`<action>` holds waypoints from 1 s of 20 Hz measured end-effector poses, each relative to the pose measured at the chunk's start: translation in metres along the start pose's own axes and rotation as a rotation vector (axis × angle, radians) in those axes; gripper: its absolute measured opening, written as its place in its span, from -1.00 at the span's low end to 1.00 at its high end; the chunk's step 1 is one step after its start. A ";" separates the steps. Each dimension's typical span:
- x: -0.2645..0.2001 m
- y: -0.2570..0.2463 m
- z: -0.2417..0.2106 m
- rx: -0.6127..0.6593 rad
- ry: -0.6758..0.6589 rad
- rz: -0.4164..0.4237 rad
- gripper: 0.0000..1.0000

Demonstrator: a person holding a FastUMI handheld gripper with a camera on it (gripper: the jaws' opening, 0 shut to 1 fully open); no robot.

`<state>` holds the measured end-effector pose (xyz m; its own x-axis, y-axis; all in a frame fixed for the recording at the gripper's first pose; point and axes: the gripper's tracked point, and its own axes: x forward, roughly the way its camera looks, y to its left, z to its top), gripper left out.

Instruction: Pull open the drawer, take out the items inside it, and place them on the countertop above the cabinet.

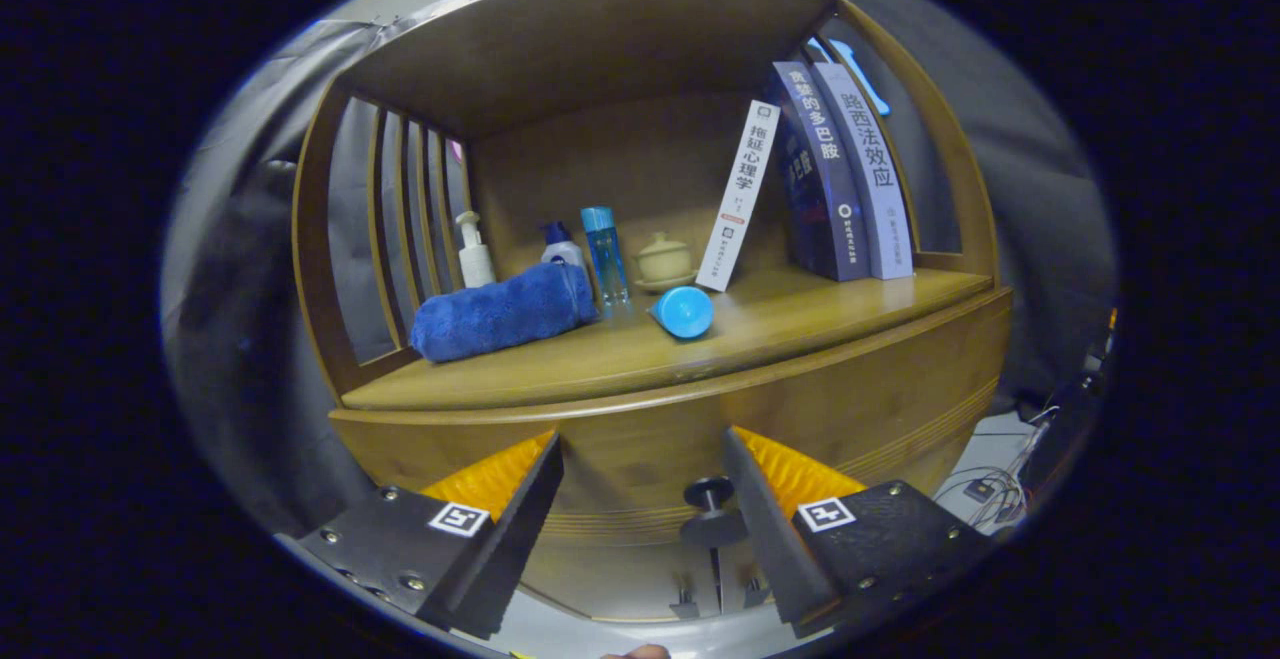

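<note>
We are holding the gripper [640, 499] with its fingers spread apart before the shut wooden drawer front [650, 459], its dark round knob [708, 494] just inside one finger. A rolled blue towel [500, 311] and a tipped blue bottle [683, 312] are lying on the wooden countertop [800, 324]. This is fitting either a drawer awaiting opening or one emptied and shut again.

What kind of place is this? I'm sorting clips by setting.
Likely a staged home corner in a recording booth: a wooden cabinet with books, bottles and a rolled towel on its countertop, dark cloth behind. The open gripper faces the drawer knob.
</note>
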<state>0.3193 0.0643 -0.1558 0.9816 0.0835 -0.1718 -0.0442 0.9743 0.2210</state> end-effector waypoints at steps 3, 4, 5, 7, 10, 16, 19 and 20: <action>0.000 -0.002 0.001 0.002 -0.005 -0.002 0.93; 0.001 -0.002 0.000 0.011 -0.011 -0.002 0.93; 0.001 -0.002 0.001 0.023 -0.016 0.001 0.92; 0.001 -0.002 0.001 0.038 -0.015 0.003 0.92; -0.005 0.002 0.000 0.046 0.013 0.013 0.92; -0.063 -0.010 0.039 -0.063 0.002 -0.039 0.99; -0.105 -0.028 0.070 -0.070 -0.037 -0.100 0.99; -0.119 -0.036 0.083 -0.077 -0.054 -0.126 0.99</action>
<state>0.2194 0.0023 -0.0639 0.9887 -0.0496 -0.1411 0.0677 0.9897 0.1261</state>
